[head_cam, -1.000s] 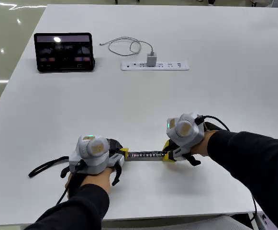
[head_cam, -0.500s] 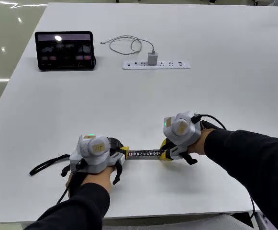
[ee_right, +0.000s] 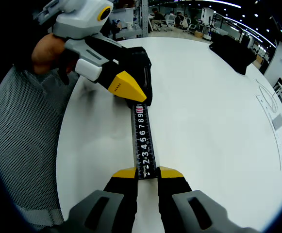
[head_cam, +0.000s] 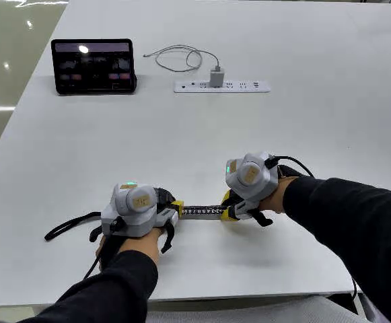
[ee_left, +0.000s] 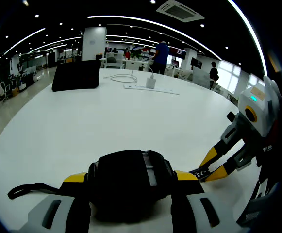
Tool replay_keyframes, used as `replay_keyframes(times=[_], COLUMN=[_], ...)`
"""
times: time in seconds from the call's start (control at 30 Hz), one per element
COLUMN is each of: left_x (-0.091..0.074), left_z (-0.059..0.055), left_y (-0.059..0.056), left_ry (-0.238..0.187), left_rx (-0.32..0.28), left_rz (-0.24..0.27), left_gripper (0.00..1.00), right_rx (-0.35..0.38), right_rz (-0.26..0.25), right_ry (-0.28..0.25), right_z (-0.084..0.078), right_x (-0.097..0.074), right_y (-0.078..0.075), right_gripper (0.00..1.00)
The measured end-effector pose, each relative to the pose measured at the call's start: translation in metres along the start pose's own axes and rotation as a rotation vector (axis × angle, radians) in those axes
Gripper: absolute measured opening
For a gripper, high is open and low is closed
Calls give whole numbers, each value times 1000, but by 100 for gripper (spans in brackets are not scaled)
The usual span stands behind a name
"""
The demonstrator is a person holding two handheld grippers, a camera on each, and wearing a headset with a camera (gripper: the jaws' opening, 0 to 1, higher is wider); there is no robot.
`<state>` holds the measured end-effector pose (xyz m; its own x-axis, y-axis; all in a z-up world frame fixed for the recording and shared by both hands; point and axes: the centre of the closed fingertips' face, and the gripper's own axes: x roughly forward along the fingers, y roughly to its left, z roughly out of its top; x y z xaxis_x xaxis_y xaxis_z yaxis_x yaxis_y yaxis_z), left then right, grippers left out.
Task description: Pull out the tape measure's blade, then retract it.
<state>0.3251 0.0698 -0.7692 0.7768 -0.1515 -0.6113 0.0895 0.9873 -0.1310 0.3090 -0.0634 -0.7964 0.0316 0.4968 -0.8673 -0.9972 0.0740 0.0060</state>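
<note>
Head view, lower centre: blade (head_cam: 200, 212) lies left-right on the table (head_cam: 202, 134), long axis on the line btw the two grippers, only a short length out. L gripper (head_cam: 173, 210) is clamped round the black tape measure case (ee_left: 128, 179) at frame left. R gripper (ee_right: 143, 173) has its jaws nearly together, pinching the blade tip, and the blade runs straight up-frame from them to the case. Judgement: R gripper is nearer the free end, so any pull or feed-back should go along that axis, not across it.
</note>
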Motion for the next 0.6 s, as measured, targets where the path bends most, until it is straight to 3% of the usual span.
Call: replay_keyframes(times=[0.6], left_x=[0], left_z=[-1], left_y=[1], left_ry=[1], left_rx=[-15], left_rz=[-5], left_gripper=[63], right_rx=[8], right_rz=[8], right_ry=[-19], right_z=[9], right_x=[7], right_y=[1], right_gripper=[11])
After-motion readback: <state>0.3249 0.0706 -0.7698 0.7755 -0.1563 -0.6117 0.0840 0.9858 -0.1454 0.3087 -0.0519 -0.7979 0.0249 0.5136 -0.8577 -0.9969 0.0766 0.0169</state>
